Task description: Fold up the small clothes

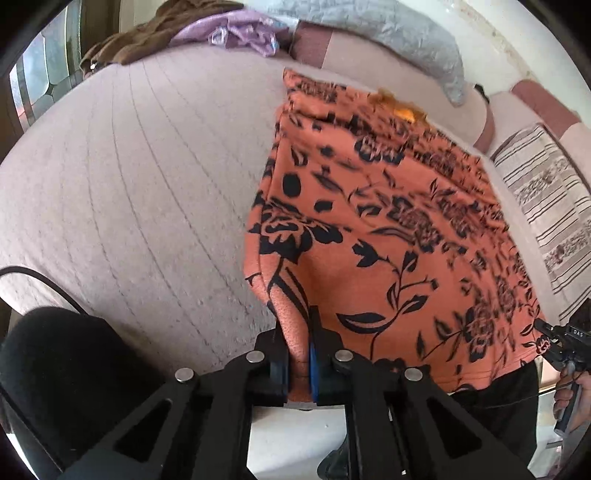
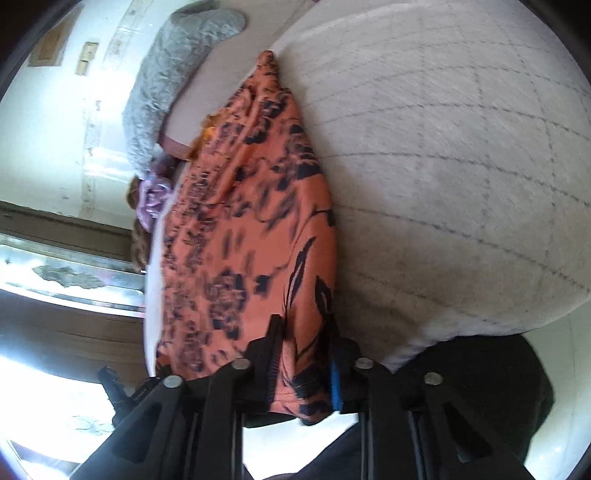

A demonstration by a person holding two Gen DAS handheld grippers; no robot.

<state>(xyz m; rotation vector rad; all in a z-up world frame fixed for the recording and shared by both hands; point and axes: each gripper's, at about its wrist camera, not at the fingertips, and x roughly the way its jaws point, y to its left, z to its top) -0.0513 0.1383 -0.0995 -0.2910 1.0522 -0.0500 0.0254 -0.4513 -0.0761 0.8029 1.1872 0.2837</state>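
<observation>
An orange garment with a black flower print [image 1: 388, 229] lies spread on a pale quilted bed [image 1: 129, 184], its near edge lifted off the bed's front edge. My left gripper [image 1: 297, 332] is shut on the garment's near left corner. My right gripper [image 2: 304, 332] is shut on the near right corner of the same garment [image 2: 243, 236]. The right gripper also shows at the right edge of the left wrist view [image 1: 550, 339]. The far part of the garment rests flat on the bed [image 2: 461, 166].
A grey quilted pillow [image 1: 406, 40] lies at the head of the bed. A lilac cloth [image 1: 243, 35] and a brown cloth [image 1: 147, 37] lie at the far left. A striped cushion [image 1: 546, 206] is at the right. The person's dark clothing [image 1: 62, 369] is close below.
</observation>
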